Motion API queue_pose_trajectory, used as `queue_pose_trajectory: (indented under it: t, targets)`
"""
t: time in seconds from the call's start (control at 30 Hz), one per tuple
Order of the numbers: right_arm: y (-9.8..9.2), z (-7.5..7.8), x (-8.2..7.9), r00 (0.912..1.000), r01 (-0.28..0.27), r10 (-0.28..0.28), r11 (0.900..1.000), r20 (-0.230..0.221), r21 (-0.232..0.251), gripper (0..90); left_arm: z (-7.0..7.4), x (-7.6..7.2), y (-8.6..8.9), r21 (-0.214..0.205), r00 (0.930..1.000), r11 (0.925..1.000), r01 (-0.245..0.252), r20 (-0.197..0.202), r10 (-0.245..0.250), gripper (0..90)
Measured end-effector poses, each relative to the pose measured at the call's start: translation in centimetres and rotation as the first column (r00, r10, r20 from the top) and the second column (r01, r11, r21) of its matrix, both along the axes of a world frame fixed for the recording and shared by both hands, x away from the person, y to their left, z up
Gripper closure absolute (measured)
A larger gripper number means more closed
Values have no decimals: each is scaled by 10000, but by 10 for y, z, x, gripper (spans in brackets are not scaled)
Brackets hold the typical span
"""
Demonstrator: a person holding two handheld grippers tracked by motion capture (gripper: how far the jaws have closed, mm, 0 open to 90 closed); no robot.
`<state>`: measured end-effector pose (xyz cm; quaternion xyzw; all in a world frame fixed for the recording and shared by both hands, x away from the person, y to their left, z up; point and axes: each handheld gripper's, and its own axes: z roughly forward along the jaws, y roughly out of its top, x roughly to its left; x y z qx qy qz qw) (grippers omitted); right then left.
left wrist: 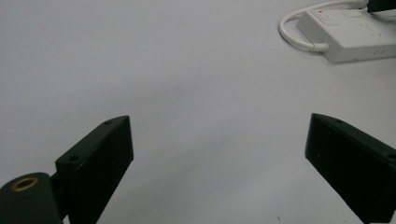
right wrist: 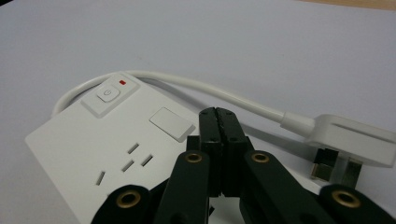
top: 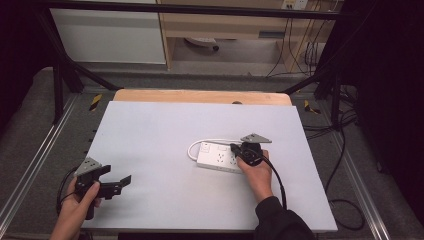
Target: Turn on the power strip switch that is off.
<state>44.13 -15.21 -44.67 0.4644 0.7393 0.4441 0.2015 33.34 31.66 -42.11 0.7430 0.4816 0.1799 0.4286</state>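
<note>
A white power strip [top: 216, 156] lies near the middle of the pale mat, its white cord [top: 202, 143] looping around its far side. In the right gripper view the power strip [right wrist: 88, 154] shows a switch button [right wrist: 108, 93], a small red light [right wrist: 123, 83] and socket holes. The cord's plug [right wrist: 350, 142] lies beside it with its metal pins showing. My right gripper [top: 233, 148] hovers over the strip's right part, jaws pressed together with nothing between them; its tips [right wrist: 218, 113] are low over the strip's top face. My left gripper [top: 116, 176] is held at the mat's near left, jaws wide apart and empty.
The pale mat [top: 150, 130] covers a wooden table [top: 200, 95]. Black frame bars and cables run along the floor at both sides. A wooden shelf unit [top: 225, 30] stands beyond the table. Bare mat stretches between the left gripper and the strip.
</note>
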Motion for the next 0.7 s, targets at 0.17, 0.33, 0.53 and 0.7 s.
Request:
queue_pose_trajectory:
  t: [0.17, 0.33, 0.53, 0.7]
  targets:
    - [0, 0, 0, 10000, 3, -3, 10000, -22, 13, 900, 0, 0, 0, 13, 10000, 10000, 6, -20, -6, 78]
    - [0, 0, 0, 10000, -15, 15, 10000, -51, 30, 900, 0, 0, 0, 20, 10000, 10000, 0, -27, 0, 78]
    - [0, 0, 0, 10000, -17, 17, 10000, -46, 14, 900, 0, 0, 0, 25, 10000, 10000, -4, -32, 4, 78]
    - [0, 0, 0, 10000, -11, 11, 10000, -63, 8, 900, 0, 0, 0, 30, 10000, 10000, -11, -39, 11, 78]
